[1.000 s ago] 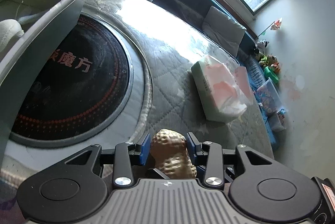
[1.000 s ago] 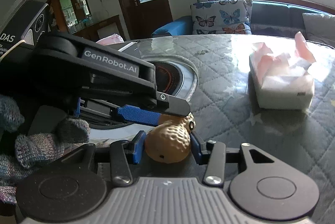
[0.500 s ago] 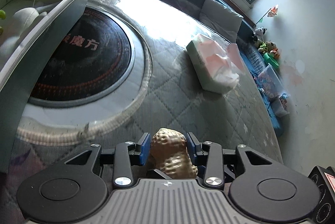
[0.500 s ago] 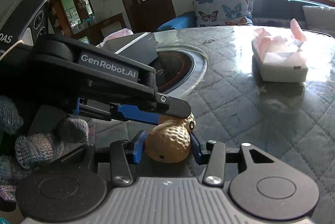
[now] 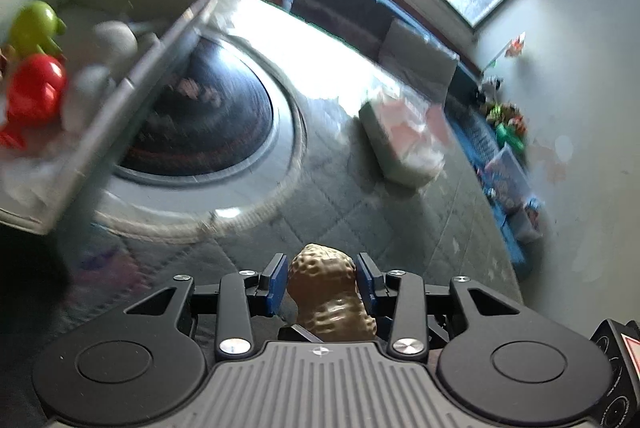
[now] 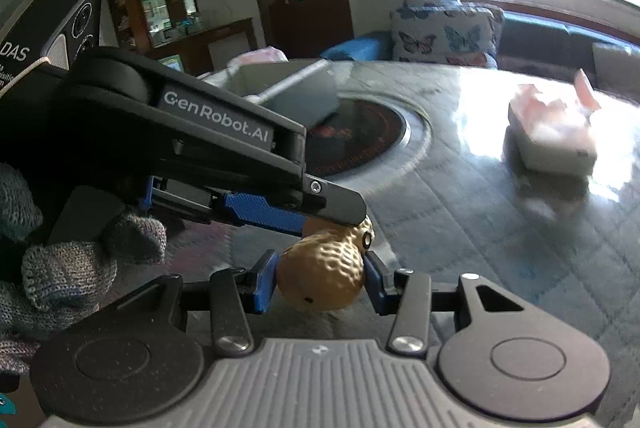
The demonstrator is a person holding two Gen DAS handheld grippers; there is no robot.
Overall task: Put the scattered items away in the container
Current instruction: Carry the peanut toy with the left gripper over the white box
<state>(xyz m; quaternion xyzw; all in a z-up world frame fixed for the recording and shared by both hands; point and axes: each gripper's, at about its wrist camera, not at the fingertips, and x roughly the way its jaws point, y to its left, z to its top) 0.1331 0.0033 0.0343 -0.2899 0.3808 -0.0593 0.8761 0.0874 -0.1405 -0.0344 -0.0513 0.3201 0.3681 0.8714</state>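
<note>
Both tools, left tool [image 5: 322, 284] and right tool [image 6: 320, 278], clamp one peanut toy [image 6: 322, 278]. I carry level toward container [image 5: 120, 100] ahead-left, clear rim, then release together.

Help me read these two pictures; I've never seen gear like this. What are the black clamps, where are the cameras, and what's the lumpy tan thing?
There is no robot. A person in knit gloves holds a two-finger clamp in each hand, each with a wide-angle camera looking forward along its fingers. The left gripper and the right gripper both clamp one toy peanut, seen from two sides. Below lies a quilted table with a round black hotplate and a tissue pack. At upper left is the grey box, already holding a red toy, a green toy and pale ones.
</note>
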